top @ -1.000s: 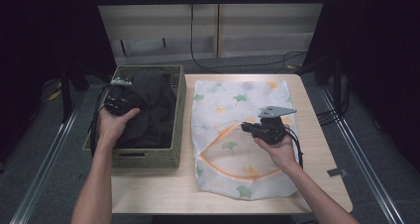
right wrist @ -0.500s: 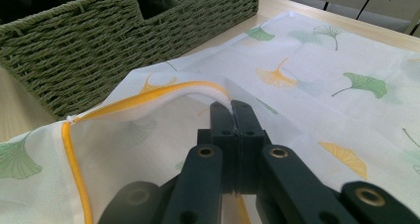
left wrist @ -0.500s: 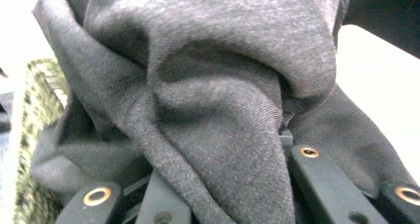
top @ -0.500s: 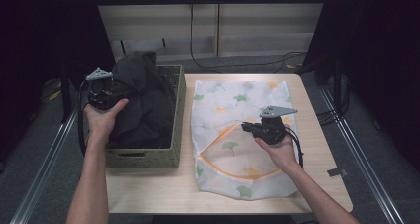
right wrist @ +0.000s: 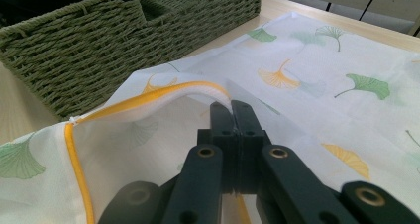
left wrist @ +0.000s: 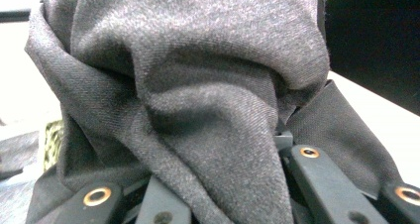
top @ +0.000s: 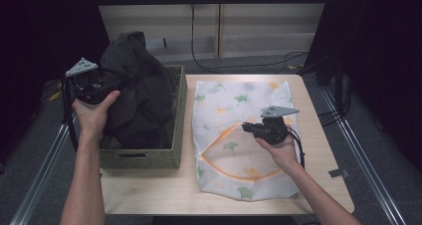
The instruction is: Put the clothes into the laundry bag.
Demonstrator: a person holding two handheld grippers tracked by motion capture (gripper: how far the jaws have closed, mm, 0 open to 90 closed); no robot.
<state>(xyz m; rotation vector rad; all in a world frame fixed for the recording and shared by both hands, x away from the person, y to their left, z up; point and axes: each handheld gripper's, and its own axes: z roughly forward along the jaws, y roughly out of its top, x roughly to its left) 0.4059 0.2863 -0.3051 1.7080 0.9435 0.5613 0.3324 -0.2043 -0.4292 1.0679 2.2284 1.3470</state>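
the left gripper [top: 102, 85] hangs above the far left part of the table, over the woven green basket [top: 149, 155], with the person's left hand [top: 94, 113] wrapped round its body. in the left gripper view its 2 black jaws are closed on a thick fold of dark grey garment [left wrist: 198, 110], the cloth bunched between them and spilling over both sides. in the high view that dark grey garment [top: 134, 90] is lifted into a tall heap whose top stands well above the basket rim, while its lower folds hang down inside the basket. the basket sits on the left half of the light wooden table [top: 318, 175], its right wall just beside the left edge of the mesh laundry bag [top: 234, 105].

the laundry bag lies flat on the right half of the table, white with green and orange ginkgo leaves and an orange trim round its opening. the right gripper [top: 251, 128] rests low over the middle of the bag, held by the person's right hand [top: 281, 150], pointing left toward the basket. in the right gripper view its 2 jaws are pressed fully together on the orange-trimmed edge [right wrist: 163, 95] of the bag, pinching the top layer and raising it slightly off the layer below, so the mouth gapes a little. in that view the basket [right wrist: 99, 45] stands just beyond the lifted edge. a cable trails from each gripper.
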